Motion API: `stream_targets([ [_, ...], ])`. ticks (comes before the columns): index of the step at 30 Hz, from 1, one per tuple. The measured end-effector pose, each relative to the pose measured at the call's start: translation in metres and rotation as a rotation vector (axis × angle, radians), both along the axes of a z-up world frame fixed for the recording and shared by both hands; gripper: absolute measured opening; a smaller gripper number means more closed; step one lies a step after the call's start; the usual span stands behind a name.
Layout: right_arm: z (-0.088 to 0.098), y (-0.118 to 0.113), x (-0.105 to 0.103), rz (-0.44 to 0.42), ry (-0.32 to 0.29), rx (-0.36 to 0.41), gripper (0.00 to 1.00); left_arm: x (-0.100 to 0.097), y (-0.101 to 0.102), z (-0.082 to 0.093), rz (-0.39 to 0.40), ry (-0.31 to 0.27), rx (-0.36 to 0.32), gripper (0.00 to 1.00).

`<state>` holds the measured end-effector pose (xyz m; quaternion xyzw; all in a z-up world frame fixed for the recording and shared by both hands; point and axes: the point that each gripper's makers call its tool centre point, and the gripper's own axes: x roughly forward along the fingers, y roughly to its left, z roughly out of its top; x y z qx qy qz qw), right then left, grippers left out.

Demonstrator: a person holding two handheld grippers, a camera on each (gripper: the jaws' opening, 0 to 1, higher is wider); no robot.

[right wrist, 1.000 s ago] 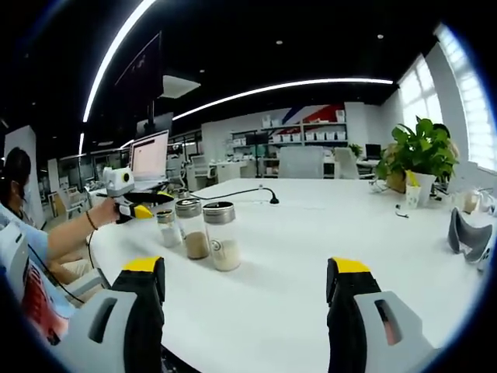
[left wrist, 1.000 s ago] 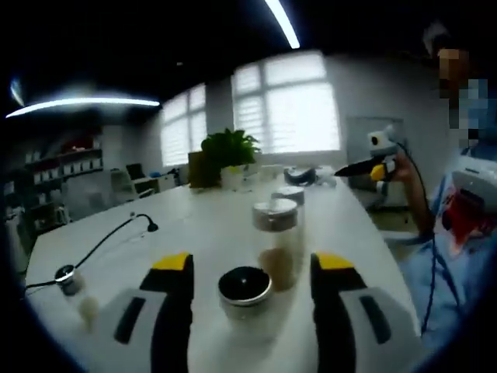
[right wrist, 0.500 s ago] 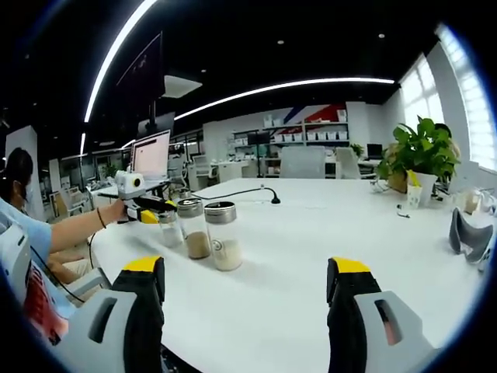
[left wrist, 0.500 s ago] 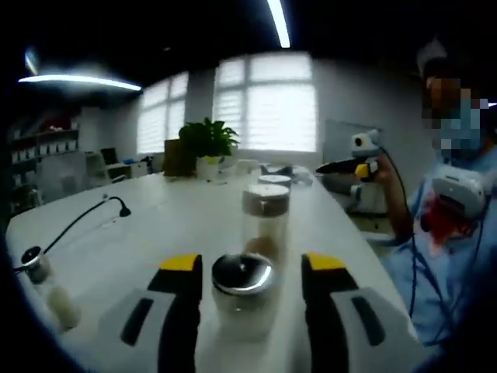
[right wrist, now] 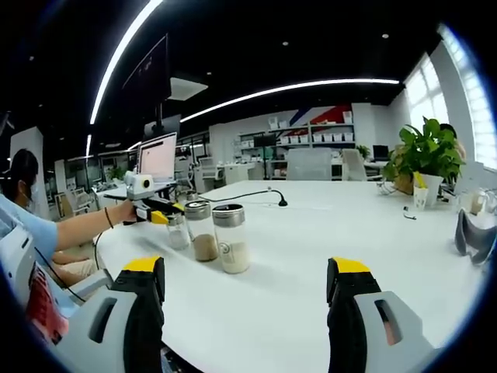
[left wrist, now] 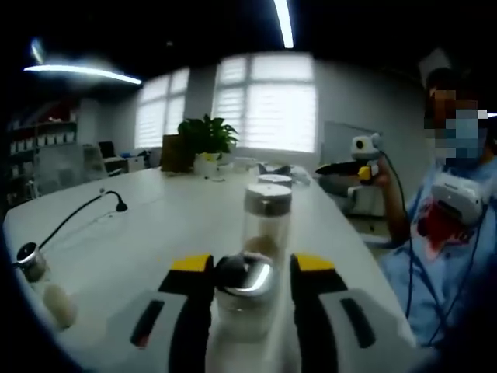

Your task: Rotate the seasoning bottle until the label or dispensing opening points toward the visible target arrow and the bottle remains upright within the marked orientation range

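The nearest seasoning bottle (left wrist: 243, 299) is blurred, its label unreadable, its base hidden between the left tool's (left wrist: 252, 276) jaws.

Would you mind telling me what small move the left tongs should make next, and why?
Probably close a little further. The left tongs flank the nearest seasoning bottle, their jaws beside its silver cap, but firm contact cannot be confirmed, so a secure grip should precede any rotation.

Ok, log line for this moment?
left tool: jaws at near bottle, contact unclear | right tool: open, idle | three bottles upright in row | arrow: not seen
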<state>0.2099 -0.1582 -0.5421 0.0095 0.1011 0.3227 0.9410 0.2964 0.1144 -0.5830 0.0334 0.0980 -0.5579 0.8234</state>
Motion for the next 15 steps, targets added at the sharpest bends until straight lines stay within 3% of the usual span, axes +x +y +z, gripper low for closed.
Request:
stream_targets([
  [15, -0.0044, 0.001, 0.0005, -0.007, 0.011, -0.021, 0.86, 0.0027, 0.0029, -0.0051, 0.037, -0.024, 0.0, 0.34],
])
